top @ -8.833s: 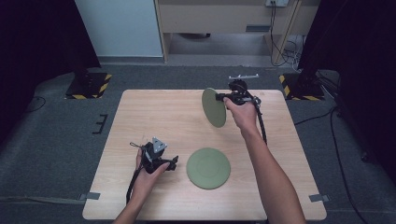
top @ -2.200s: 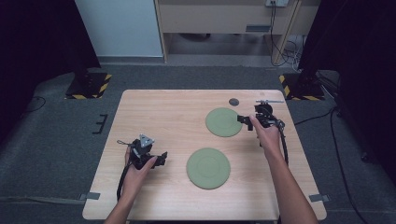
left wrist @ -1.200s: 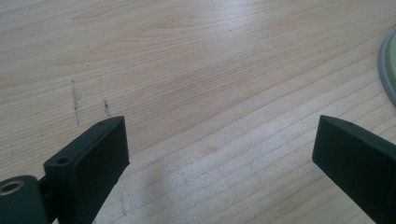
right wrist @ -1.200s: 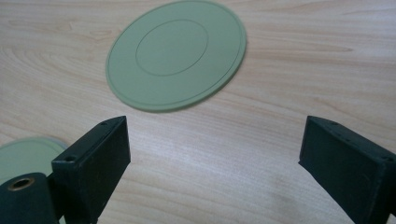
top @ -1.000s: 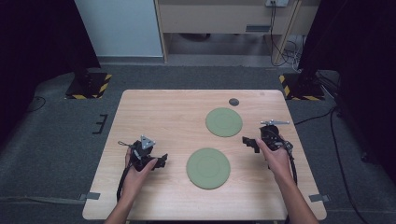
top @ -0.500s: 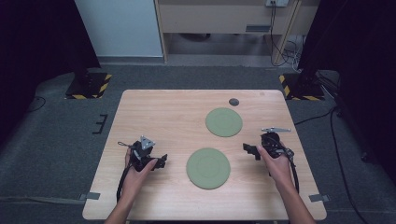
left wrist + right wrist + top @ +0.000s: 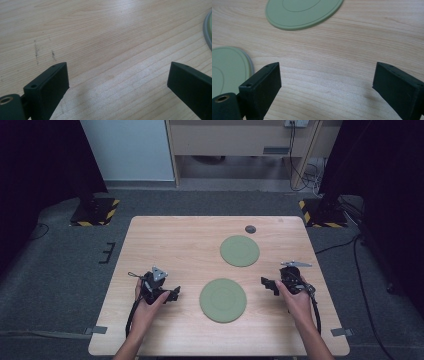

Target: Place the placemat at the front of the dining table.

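Observation:
Two flat green round discs lie on the wooden table (image 7: 175, 240). The far disc (image 7: 240, 250) sits right of centre; the near disc (image 7: 223, 300) lies toward the front. In the right gripper view the far disc (image 7: 302, 11) is at the top and the near disc (image 7: 227, 70) at the left edge. My left gripper (image 7: 172, 295) rests low at the front left, open, jaws wide over bare wood (image 7: 115, 75). My right gripper (image 7: 265, 284) stands open at the right, level with the near disc, nothing between its jaws (image 7: 324, 80).
A small dark round object (image 7: 250, 229) lies near the table's far edge. A sliver of the near disc's rim (image 7: 208, 30) shows at the right of the left gripper view. Dark carpet surrounds the table; weighted stand bases (image 7: 95, 210) sit on the floor behind.
The right gripper set the far disc flat on the table, let go, and drew back toward the front right. The left gripper has barely moved.

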A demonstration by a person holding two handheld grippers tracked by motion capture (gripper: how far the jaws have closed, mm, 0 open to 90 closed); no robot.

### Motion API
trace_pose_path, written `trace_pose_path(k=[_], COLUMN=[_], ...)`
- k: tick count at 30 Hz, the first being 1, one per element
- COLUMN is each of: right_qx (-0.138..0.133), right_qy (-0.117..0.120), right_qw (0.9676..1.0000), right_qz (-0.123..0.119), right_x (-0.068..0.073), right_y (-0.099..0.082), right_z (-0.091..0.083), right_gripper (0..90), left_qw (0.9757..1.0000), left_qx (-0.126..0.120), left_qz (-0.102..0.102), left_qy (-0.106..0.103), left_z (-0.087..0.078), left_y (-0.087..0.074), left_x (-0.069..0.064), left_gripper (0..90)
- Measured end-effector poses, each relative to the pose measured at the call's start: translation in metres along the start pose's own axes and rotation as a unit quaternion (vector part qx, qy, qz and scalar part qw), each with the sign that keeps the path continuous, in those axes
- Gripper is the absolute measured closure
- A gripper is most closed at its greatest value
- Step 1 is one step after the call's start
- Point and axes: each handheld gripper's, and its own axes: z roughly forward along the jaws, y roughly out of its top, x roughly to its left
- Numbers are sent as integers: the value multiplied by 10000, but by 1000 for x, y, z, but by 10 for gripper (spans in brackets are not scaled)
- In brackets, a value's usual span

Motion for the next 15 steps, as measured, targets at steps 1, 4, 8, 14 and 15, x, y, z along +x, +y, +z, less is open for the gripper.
trace_pose_path(k=[1, 4, 8, 14, 15], right_qx=[-13, -23, -18, 29, 51], right_qy=[-28, -139, -229, -410, -422], right_qw=[10000, 9999, 9997, 9992, 9991], right_qz=[-3, 27, 31, -28, -12], right_x=[-1, -2, -2, -1, -1], right_y=[-1, -4, -8, -12, -13], right_z=[0, 3, 7, 12, 13], right_gripper=[79, 78, 77, 75, 74], left_qw=[10000, 10000, 10000, 10000, 10000], left_qx=[4, 20, 26, 76, 79], left_qz=[-3, 9, 7, 4, 3], left_qy=[-6, -3, 1, 16, 20], left_z=[0, 1, 1, 3, 3], left_y=[0, 0, 0, -1, -1], left_x=[0, 0, 0, 0, 0], left_gripper=[30, 30, 30, 30, 29])
